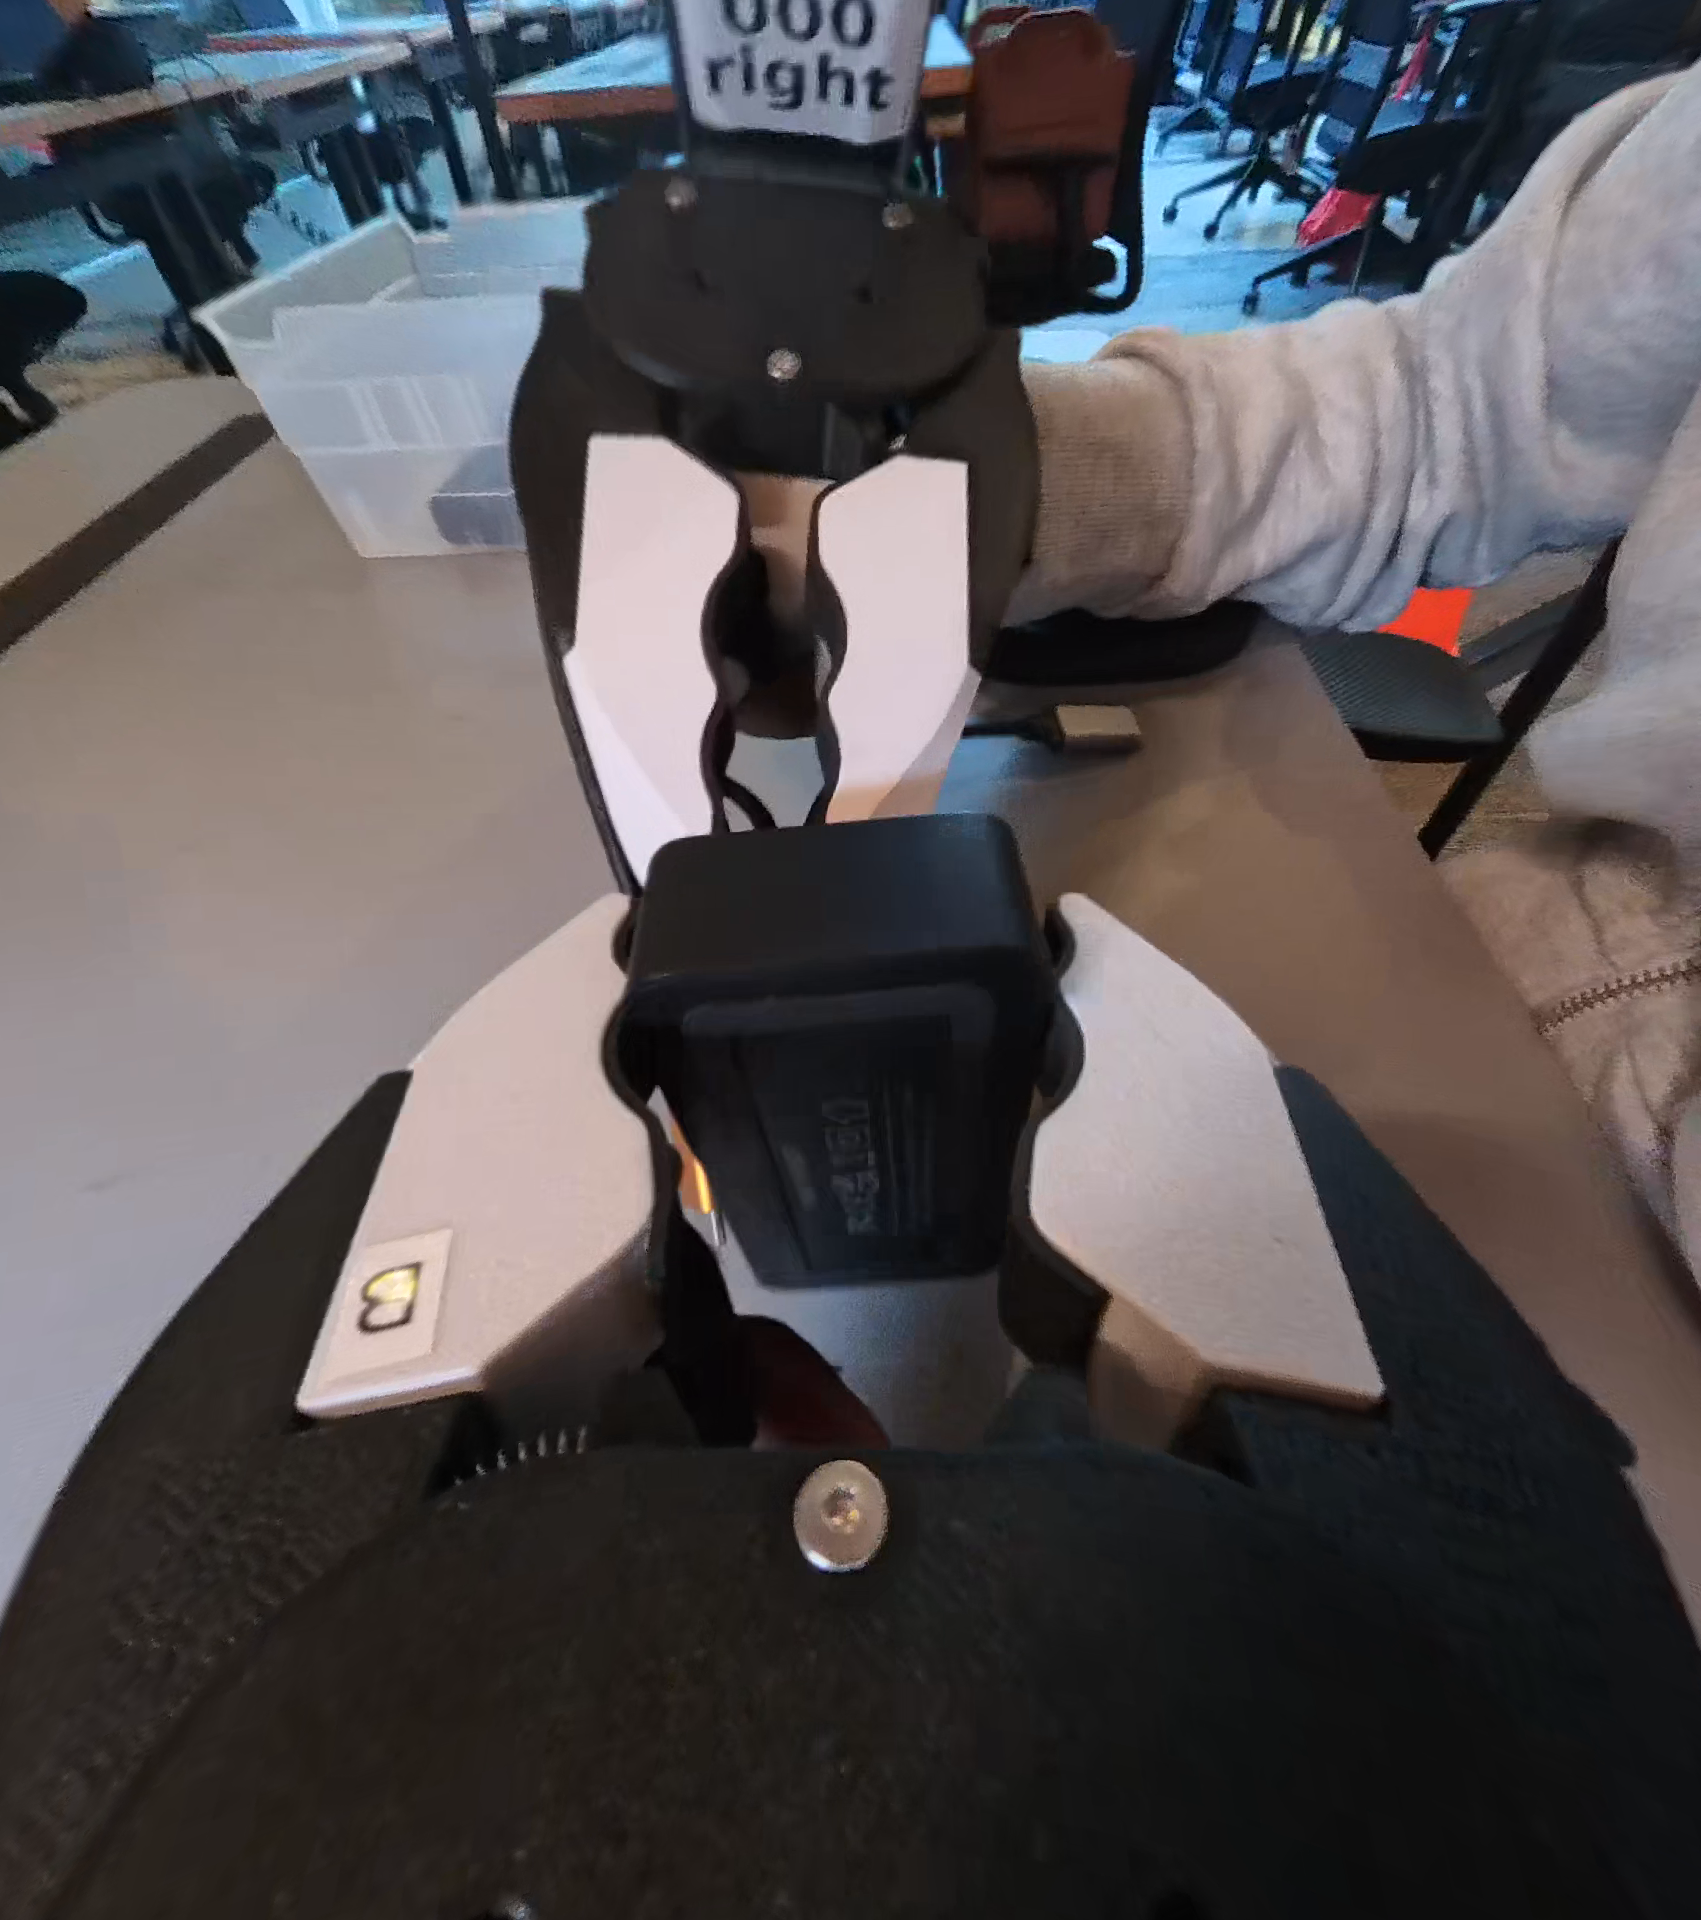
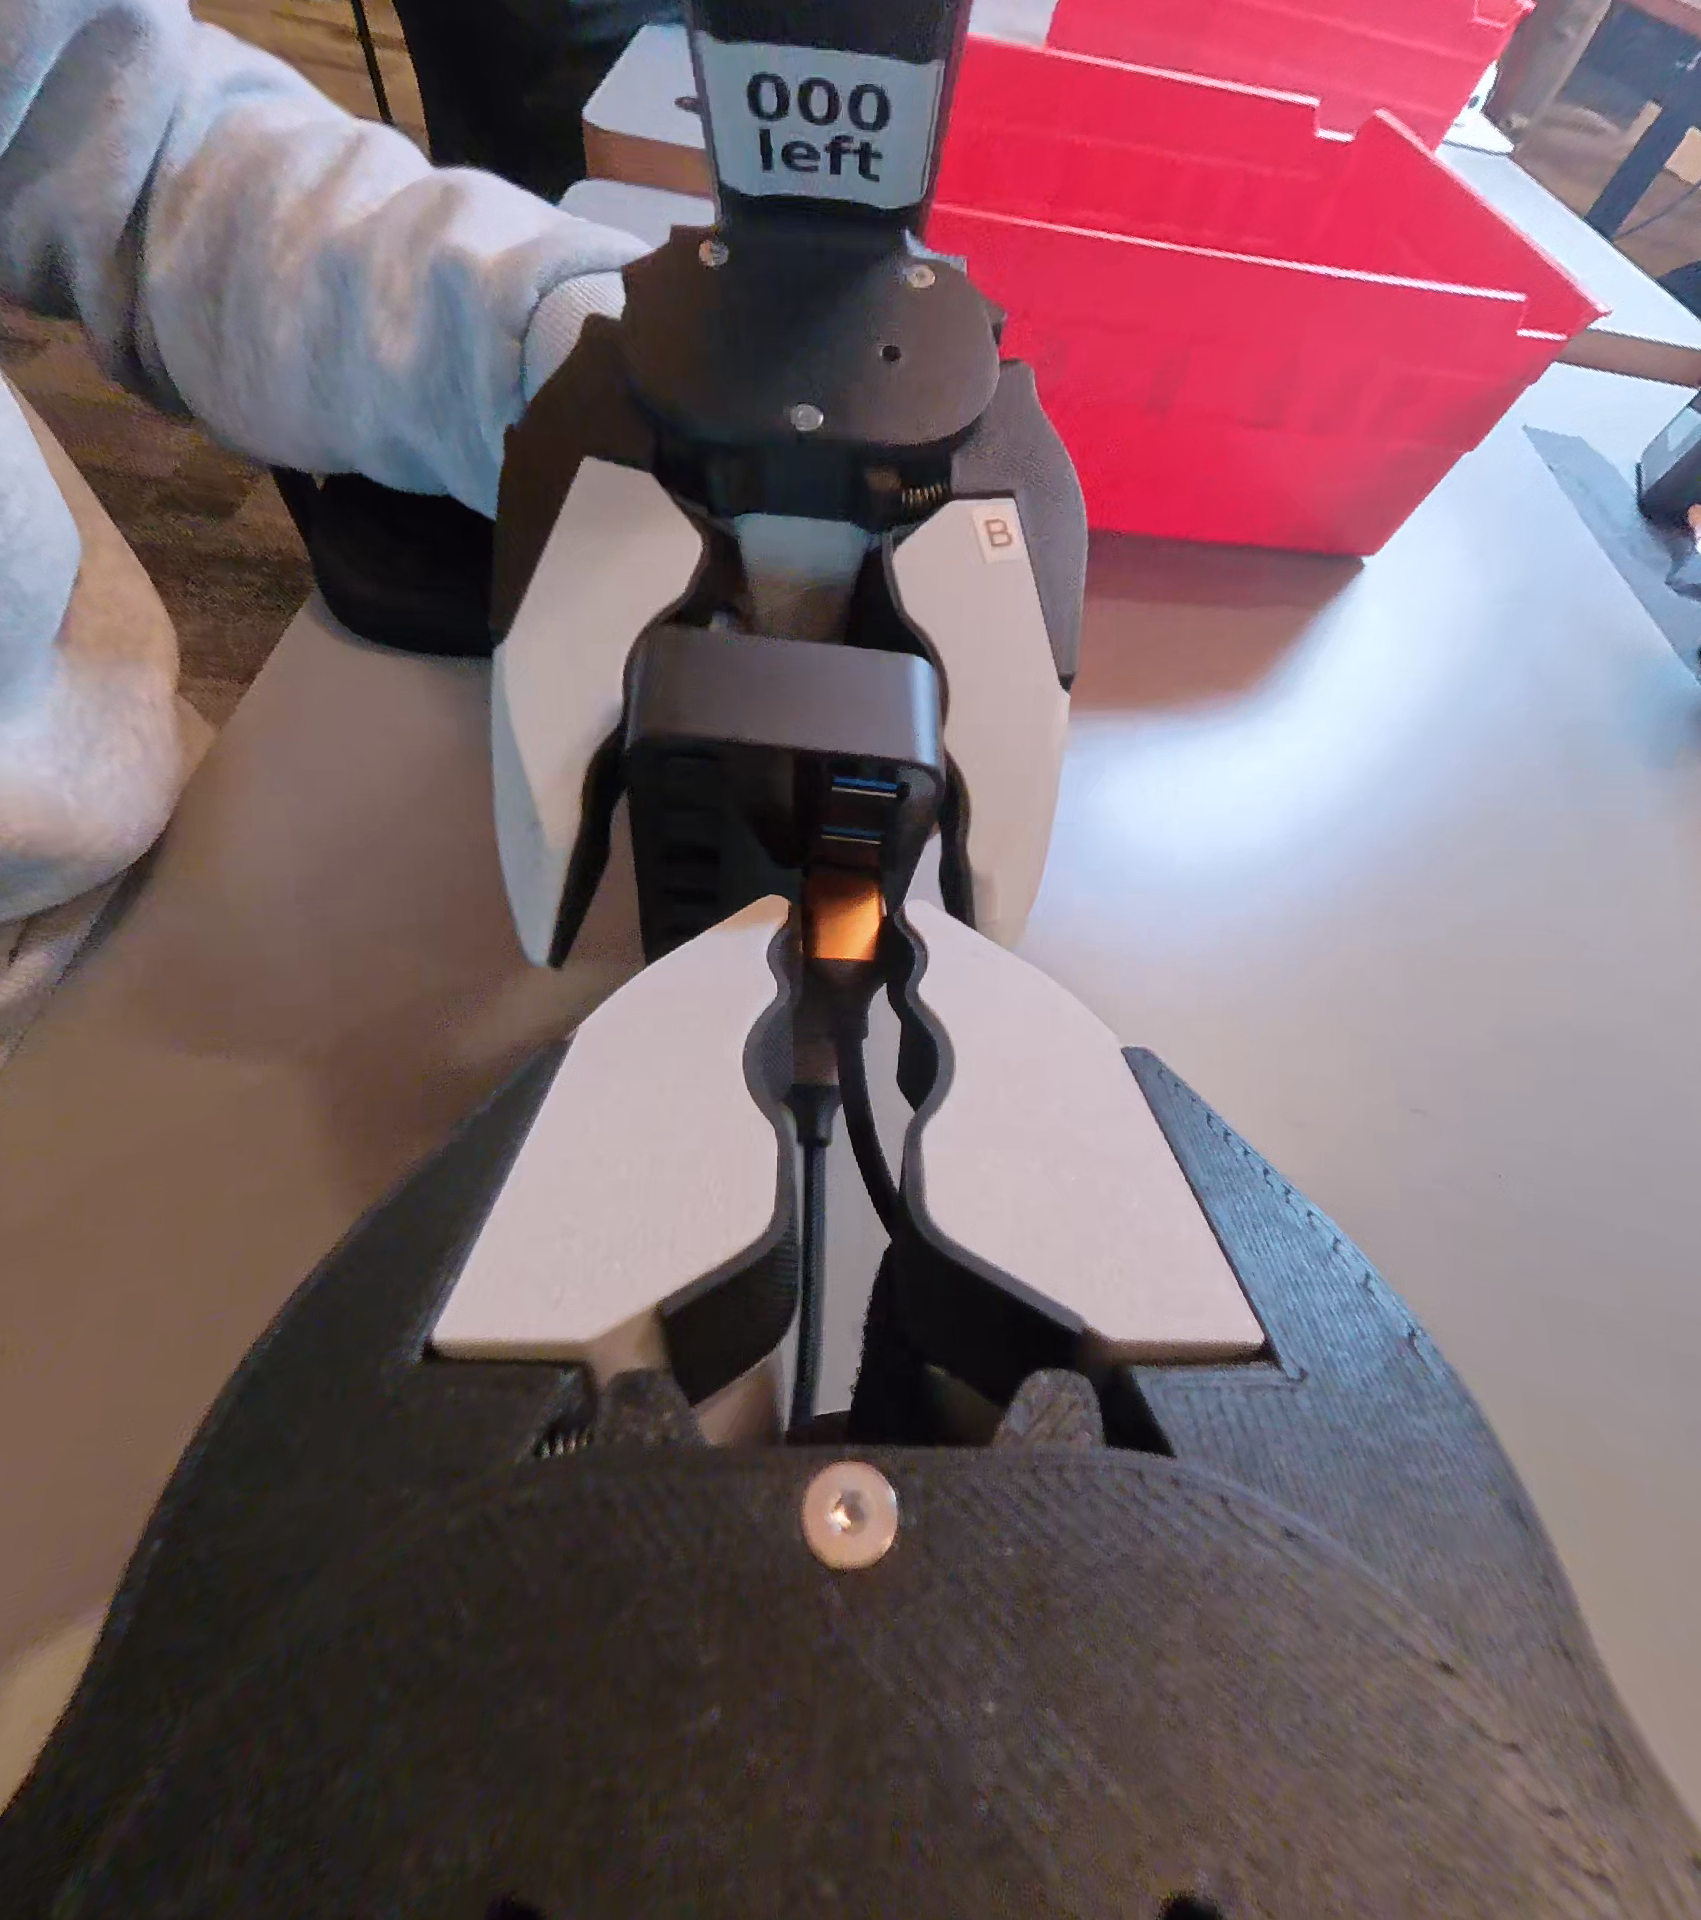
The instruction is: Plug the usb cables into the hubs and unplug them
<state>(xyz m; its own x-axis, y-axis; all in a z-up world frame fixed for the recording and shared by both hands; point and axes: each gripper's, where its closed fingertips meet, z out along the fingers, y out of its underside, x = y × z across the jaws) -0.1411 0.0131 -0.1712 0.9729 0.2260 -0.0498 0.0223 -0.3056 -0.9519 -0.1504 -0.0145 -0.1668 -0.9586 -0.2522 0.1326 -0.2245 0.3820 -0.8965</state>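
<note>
OK, left tool (image 1: 841,997) is gripping the black hub (image 1: 830,997). Right tool (image 2: 841,925) is pinching the orange plug (image 2: 841,925), touching the hub's ports.

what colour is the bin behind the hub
Red, clearest in the right wrist view.

Black textured plastic bodies on left gripper (image 1: 838,925) and right gripper (image 2: 841,914), pale grey fingers (image 2: 638,1153) with wavy black inner edges, one silver screw (image 2: 848,1523) each, white labels, light grey sleeves (image 1: 1345,447).
</note>
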